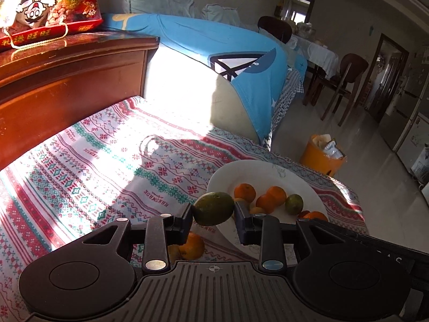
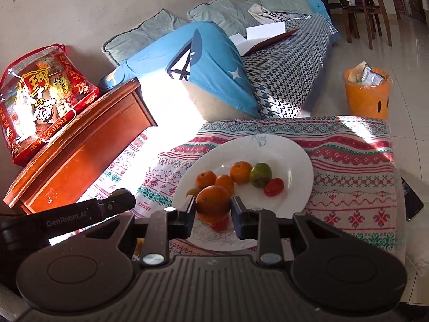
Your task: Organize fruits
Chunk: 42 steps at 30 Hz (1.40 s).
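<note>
the left gripper (image 1: 213,210) is pinching a green citrus fruit (image 1: 213,208) between its two fingers, holding it in the air just off the near-left rim of the white plate (image 1: 308,185). the right gripper (image 2: 213,206) is clamping a large orange (image 2: 213,201) the same way, hanging over the near part of that plate, with a small red fruit (image 2: 220,224) showing just under it. so the step in hand looks like carrying loose fruit to the plate, both hands loaded at once.

under the left gripper, an orange on the cloth (image 1: 192,245) is lying off the plate, near the near edge of the patterned tablecloth (image 1: 107,161); it looks like one yet to be gathered.

farther in, toward the plate's middle, three small oranges (image 2: 224,183), a green-brown fruit (image 2: 260,175) and a cherry tomato (image 2: 273,187) are sitting close together.

the next move seems to call for lowering each fruit onto bare plate beside that cluster and spreading the fingers gently, since round fruit could roll off the rim.

beyond the table, an orange bin (image 2: 366,95) is standing on the floor.
</note>
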### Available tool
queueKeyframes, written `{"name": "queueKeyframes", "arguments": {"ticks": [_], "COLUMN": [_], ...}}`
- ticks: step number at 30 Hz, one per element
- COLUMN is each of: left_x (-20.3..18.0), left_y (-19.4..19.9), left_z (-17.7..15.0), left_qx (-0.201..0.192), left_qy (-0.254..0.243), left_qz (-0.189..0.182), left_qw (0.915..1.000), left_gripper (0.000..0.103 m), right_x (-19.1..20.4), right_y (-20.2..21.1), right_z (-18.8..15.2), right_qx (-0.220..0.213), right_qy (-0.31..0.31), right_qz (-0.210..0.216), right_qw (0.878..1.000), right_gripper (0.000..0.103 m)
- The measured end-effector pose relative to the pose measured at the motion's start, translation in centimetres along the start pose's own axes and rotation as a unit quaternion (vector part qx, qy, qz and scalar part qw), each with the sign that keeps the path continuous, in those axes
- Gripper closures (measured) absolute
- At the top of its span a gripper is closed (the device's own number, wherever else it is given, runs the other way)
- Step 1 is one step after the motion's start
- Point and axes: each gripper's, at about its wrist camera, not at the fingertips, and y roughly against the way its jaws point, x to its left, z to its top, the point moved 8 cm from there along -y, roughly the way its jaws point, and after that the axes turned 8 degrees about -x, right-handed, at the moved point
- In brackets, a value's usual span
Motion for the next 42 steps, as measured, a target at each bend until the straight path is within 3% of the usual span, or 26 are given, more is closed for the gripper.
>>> {"name": "queueKeyframes", "arguments": {"ticks": [7, 26, 36, 39, 42], "left_x": [-1.6, -4.6, -5.2, -4.9, -4.6], "left_y": [-2.8, -10.5, -10.9, -10.3, -9.4], "left_z": [1.1, 0.6, 0.4, 0.9, 1.3], "left_qx": [0.005, 0.039, 0.040, 0.036, 0.038], "left_qy": [-0.022, -0.069, -0.070, -0.063, -0.053], "left_qz": [-0.022, -0.048, -0.056, -0.053, -0.049], "left_qw": [0.9995, 0.9957, 0.9952, 0.9959, 0.9966], "left_gripper": [0.072, 0.072, 0.070, 0.063, 0.063], "right_x": [-2.3, -3.4, -3.3, -3.1, -3.0], "right_y": [-1.4, -3.0, -3.0, -2.9, -2.8], "right_z": [-1.3, -2.1, -2.1, -2.0, -2.0], "right_qx": [0.001, -0.001, -0.002, -0.003, -0.004], "right_qy": [-0.046, -0.069, -0.075, -0.073, -0.069], "right_qz": [-0.029, -0.053, -0.046, -0.043, -0.038], "right_qw": [0.999, 0.996, 0.996, 0.996, 0.997], "right_gripper": [0.074, 0.071, 0.071, 0.071, 0.071]}}
